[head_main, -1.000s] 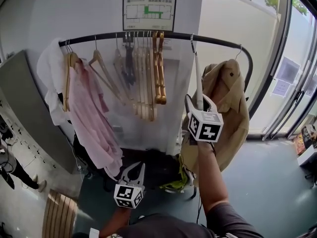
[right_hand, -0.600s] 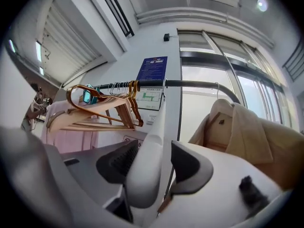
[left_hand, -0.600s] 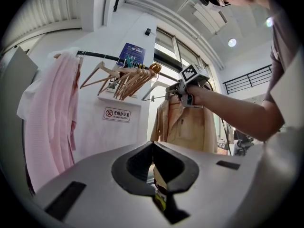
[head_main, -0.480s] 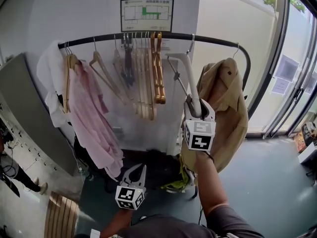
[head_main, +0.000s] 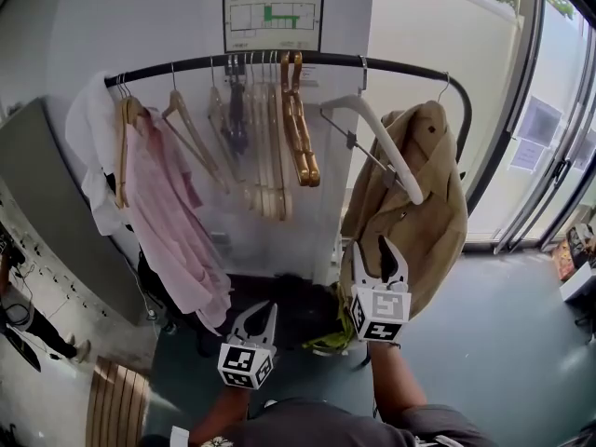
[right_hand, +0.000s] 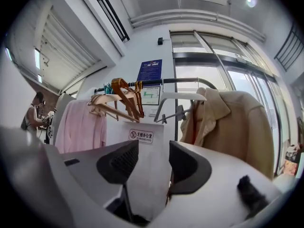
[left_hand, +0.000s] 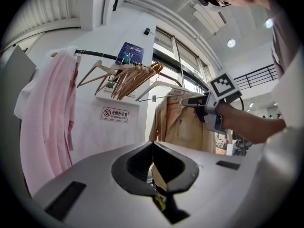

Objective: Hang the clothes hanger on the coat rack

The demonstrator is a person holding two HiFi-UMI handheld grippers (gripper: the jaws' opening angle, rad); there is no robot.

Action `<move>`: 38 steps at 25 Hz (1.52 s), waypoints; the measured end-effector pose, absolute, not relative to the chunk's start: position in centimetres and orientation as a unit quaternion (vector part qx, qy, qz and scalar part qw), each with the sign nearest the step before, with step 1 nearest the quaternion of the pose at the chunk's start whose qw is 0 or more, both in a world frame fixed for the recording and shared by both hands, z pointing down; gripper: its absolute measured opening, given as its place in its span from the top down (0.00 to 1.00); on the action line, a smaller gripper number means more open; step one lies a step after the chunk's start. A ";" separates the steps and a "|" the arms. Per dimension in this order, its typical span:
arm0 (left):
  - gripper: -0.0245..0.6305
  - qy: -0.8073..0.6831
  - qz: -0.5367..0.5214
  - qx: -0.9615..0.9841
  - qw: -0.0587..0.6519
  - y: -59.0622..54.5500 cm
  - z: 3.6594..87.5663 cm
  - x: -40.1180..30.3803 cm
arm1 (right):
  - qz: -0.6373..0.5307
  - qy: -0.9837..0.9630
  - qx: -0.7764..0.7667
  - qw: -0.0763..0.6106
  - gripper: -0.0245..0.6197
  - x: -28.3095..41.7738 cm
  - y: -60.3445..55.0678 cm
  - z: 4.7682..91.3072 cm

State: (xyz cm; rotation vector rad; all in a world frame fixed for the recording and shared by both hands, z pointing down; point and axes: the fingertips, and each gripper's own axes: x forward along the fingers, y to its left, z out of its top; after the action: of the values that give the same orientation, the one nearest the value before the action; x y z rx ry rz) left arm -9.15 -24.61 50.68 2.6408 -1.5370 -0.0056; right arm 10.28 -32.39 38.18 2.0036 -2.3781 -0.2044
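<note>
A white hanger (head_main: pixel 386 147) hangs by its hook from the black rail (head_main: pixel 400 66) of the coat rack, tilted, between the wooden hangers and the beige coat. Nothing holds it. My right gripper (head_main: pixel 376 246) sits well below it, open, with an empty gap between the jaws. In the right gripper view the white hanger (right_hand: pixel 183 97) shows above and beyond the open right gripper (right_hand: pixel 149 148). My left gripper (head_main: pixel 261 310) is low and left of it, jaws shut and empty. The left gripper (left_hand: pixel 152 146) has its tips touching, and the white hanger (left_hand: pixel 161 85) is far off.
Several wooden hangers (head_main: pixel 279 138) crowd the middle of the rail. A pink shirt (head_main: pixel 168 212) hangs at the left and a beige coat (head_main: pixel 419 212) at the right. Glass doors (head_main: pixel 549 156) stand to the right, and wooden slats (head_main: pixel 112 403) lie on the floor.
My right gripper let go of the white hanger and dropped down, open. The hanger stayed on the rail and swung to a tilt. The left gripper barely moved.
</note>
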 end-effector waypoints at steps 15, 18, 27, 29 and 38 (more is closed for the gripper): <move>0.95 -0.495 -0.005 0.869 0.000 -25.4 48.2 -7.5 | -0.040 -0.788 0.612 0.055 0.94 7.2 -24.3 48.0; 0.95 -0.494 -0.004 0.869 0.001 -25.2 48.4 -7.3 | -0.044 -0.789 0.610 0.059 0.94 7.2 -24.3 47.9; 0.95 -0.498 -0.005 0.867 0.001 -24.9 48.6 -7.4 | -0.039 -0.786 0.613 0.062 0.94 7.5 -24.3 48.4; 0.95 -0.499 -0.004 0.867 0.001 -24.8 48.7 -7.5 | -0.036 -0.787 0.613 0.063 0.94 7.5 -24.3 48.6; 0.95 -0.501 -0.002 0.865 0.001 -24.6 48.9 -7.4 | -0.030 -0.789 0.610 0.069 0.94 7.6 -24.5 49.3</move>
State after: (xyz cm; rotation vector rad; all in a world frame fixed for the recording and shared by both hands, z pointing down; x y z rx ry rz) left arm -7.37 -24.60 48.88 2.7161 -1.5732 -0.0052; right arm 7.64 -24.50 49.32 1.8351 -2.3747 -0.0904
